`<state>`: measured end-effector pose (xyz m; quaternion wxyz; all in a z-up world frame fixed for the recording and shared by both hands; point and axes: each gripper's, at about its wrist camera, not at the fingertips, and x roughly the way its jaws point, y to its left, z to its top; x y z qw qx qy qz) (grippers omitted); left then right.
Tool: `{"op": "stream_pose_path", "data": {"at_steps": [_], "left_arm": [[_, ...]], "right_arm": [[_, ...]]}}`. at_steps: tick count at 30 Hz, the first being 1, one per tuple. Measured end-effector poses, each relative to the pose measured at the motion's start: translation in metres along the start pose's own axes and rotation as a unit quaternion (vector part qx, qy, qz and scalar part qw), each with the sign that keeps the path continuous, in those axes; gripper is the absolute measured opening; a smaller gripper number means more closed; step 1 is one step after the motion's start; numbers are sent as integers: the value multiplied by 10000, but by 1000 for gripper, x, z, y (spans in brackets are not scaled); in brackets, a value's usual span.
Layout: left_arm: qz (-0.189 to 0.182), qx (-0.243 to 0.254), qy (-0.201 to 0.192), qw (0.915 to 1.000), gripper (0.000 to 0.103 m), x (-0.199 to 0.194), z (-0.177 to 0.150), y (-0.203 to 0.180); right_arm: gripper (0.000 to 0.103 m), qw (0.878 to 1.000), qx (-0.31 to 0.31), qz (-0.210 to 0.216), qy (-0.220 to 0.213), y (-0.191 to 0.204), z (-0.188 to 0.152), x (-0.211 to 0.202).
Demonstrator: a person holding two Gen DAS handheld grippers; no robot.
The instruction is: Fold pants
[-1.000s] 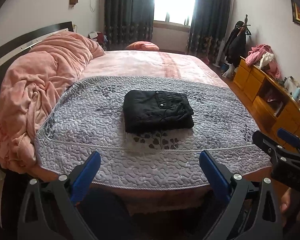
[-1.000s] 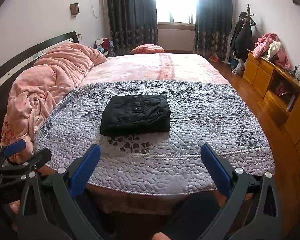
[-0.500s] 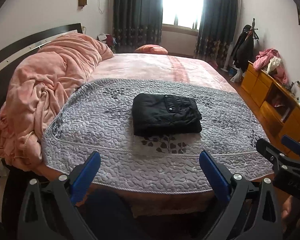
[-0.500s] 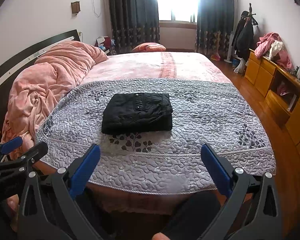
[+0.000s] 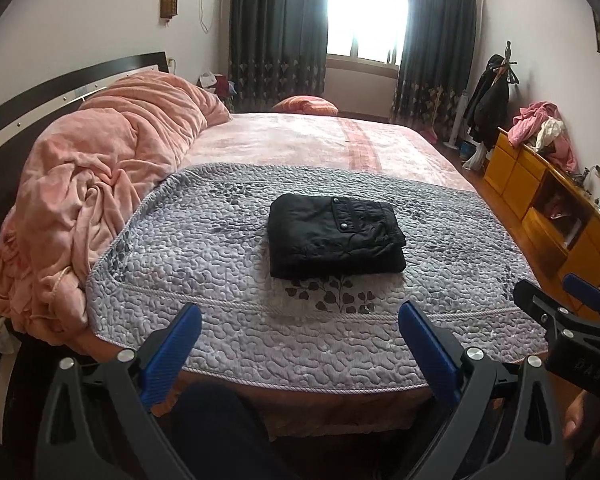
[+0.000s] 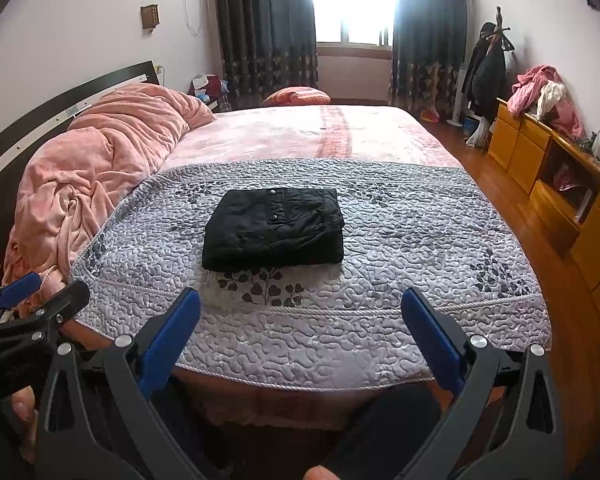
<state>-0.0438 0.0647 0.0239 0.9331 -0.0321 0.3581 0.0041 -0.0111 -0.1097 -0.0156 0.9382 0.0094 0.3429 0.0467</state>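
The black pants [image 5: 336,236] lie folded into a compact rectangle on the grey quilted cover [image 5: 220,248], near the middle; they also show in the right wrist view [image 6: 274,229]. My left gripper [image 5: 300,320] is open and empty, held back off the bed's near edge. My right gripper [image 6: 300,308] is open and empty, also back from the near edge. Each gripper shows at the side of the other's view: the right one [image 5: 568,312], the left one [image 6: 28,300].
A rumpled pink blanket [image 5: 100,184] is heaped along the bed's left side by the headboard. A yellow wooden cabinet [image 5: 548,204] with clothes on top lines the right wall. A coat rack [image 6: 488,72] stands by the curtains. Wooden floor lies between bed and cabinet.
Both grippers have pulled back and shifted slightly, so the bed and pants sit a little farther off. The pants have not moved. Both grippers stay open.
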Motion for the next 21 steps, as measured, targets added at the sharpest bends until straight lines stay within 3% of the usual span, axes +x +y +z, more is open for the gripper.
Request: {"op": "stream_pose_path", "data": {"at_steps": [21], "left_arm": [[73,133,-17,9999,99,3,5,-2]], "right_arm": [[100,10000,-17,6,98,1,2,9]]}}
